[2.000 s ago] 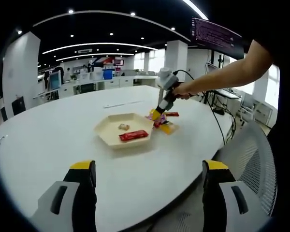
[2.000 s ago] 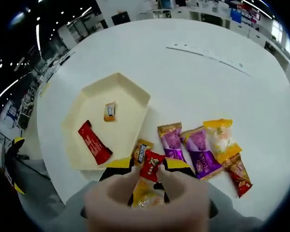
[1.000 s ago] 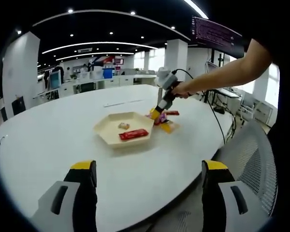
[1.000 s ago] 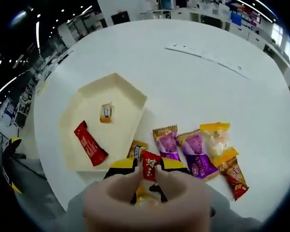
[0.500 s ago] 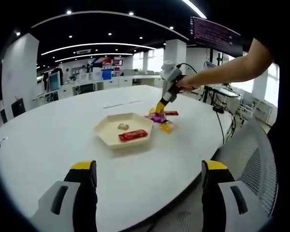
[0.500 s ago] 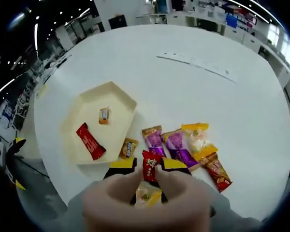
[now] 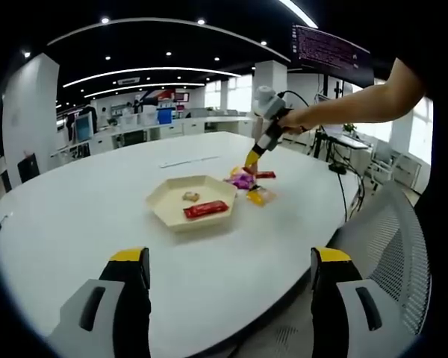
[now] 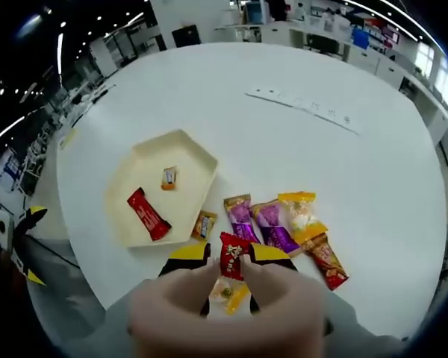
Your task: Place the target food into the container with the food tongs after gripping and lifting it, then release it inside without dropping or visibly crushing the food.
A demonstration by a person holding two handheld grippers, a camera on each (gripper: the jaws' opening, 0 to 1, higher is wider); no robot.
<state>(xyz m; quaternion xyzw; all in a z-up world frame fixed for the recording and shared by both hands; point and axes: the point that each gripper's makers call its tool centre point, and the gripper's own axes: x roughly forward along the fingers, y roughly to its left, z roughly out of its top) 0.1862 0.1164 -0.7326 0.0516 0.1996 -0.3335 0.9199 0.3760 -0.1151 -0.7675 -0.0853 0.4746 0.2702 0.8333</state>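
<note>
Right gripper view: tool (image 8: 231, 262) clamps one red snack (image 8: 232, 255); two lie in the tray (image 8: 188, 153), left tool (image 7: 220, 298) apart.

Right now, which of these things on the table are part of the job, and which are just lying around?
Part of the job:
- right gripper, shut on the red candy
- cream tray, with a red bar and a small sweet inside

Lying about:
- purple packets
- yellow packet
- left gripper, open and idle
</note>
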